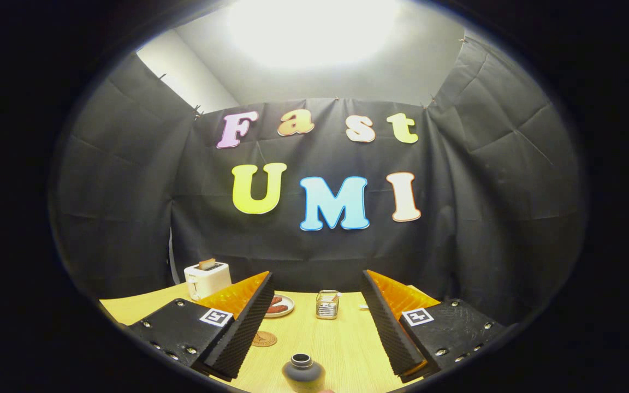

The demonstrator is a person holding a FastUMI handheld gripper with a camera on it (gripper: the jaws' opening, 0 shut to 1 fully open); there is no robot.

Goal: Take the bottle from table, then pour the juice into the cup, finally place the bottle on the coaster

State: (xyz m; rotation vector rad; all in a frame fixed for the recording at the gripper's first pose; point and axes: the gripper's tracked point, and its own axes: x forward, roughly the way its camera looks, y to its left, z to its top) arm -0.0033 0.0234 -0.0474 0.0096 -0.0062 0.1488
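- Holding nothing, your gripper (314, 322) has its fingers spread wide apart, with bare table (342, 338) between them.
- The bottle (303, 373) stands upright on the table, between the fingers and close in, nearer to you than their tips. Its long axis runs vertical and its open neck points up; you cannot tell from here whether there is juice inside.
- A small glass container (327, 304) stands further out, beyond the fingertips, near the middle of the table — thin sticks stand in it.
- The round coaster (264, 339) lies flat just beside the left finger, ahead and to the left of the bottle.
- A plate (280, 305) with dark reddish food sits beyond the coaster.
- A white toaster (207, 279) stands at the far left, with a slice sticking up from its slot.
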